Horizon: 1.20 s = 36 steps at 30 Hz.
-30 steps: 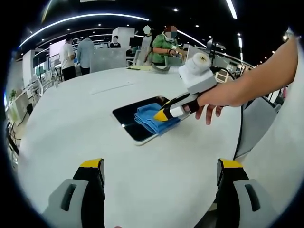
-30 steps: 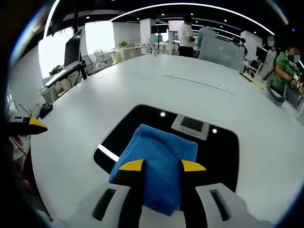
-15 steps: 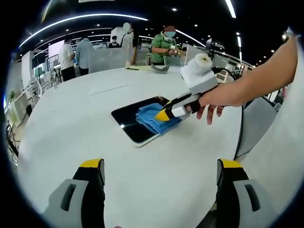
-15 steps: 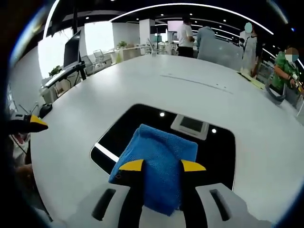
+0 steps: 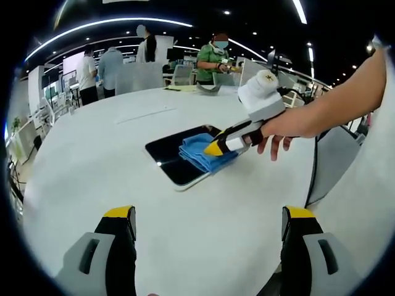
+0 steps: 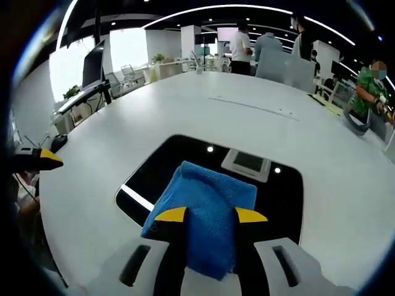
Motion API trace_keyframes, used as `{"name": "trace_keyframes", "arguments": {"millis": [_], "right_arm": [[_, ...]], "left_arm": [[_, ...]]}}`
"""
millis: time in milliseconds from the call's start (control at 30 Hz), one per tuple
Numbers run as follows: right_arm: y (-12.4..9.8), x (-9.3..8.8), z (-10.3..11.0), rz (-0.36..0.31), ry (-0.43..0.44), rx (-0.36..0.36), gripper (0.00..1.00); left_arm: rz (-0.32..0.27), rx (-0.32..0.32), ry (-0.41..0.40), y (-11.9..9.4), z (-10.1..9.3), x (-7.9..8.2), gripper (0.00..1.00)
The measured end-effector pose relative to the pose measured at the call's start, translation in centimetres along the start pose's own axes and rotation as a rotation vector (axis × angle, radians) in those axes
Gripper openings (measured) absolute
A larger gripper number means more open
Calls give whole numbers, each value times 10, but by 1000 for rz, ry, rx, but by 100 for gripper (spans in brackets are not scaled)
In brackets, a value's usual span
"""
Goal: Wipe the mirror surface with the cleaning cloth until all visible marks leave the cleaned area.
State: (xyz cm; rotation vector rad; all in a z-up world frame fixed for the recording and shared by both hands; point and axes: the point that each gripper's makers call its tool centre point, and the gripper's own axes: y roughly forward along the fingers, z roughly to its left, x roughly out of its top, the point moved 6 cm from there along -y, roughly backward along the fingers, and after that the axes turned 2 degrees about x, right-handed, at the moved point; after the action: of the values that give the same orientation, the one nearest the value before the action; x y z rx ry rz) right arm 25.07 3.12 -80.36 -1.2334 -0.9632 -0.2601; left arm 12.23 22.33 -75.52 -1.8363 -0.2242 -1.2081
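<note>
Wipe in progress, judged mid-task. The mirror (image 6: 203,179) lies flat on the white tabletop (image 6: 185,111), a dark rounded rectangle reflecting ceiling lights and a square ceiling fixture. The blue cleaning cloth (image 6: 207,216) sits folded on it, spread forward from between the right gripper's (image 6: 210,214) fingers (image 6: 170,214), which are closed onto its near edge and press it down on the glass. In the left gripper view the right gripper (image 5: 216,147) shows from the side, tips down on the cloth (image 5: 200,151) at the mirror's (image 5: 176,161) end nearest the person's hand (image 5: 274,132).

Left gripper (image 5: 208,214): fingers (image 5: 120,216) spread wide with nothing between them, hovering over bare tabletop (image 5: 203,228) well short of the mirror.

Progress: the glass ahead of and to either side of the right fingers reads clean and black; I can pick out no smears there, though the fisheye is too coarse to rule out fine marks. The strip under the cloth is hidden, so its state cannot be told. Likely left: passes over the covered part and the far end, then a check of the whole surface. Mirror and cloth both sit well inside the workspace.

People stand at the far side of the room (image 5: 216,58).
</note>
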Motion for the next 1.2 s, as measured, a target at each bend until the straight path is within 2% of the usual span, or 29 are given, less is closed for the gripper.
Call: {"name": "trace_keyframes", "arguments": {"millis": [1200], "right_arm": [[-15,-13,-32,13,16,-28,26]], "left_arm": [[5,7,13,-1,1,0,99]]}}
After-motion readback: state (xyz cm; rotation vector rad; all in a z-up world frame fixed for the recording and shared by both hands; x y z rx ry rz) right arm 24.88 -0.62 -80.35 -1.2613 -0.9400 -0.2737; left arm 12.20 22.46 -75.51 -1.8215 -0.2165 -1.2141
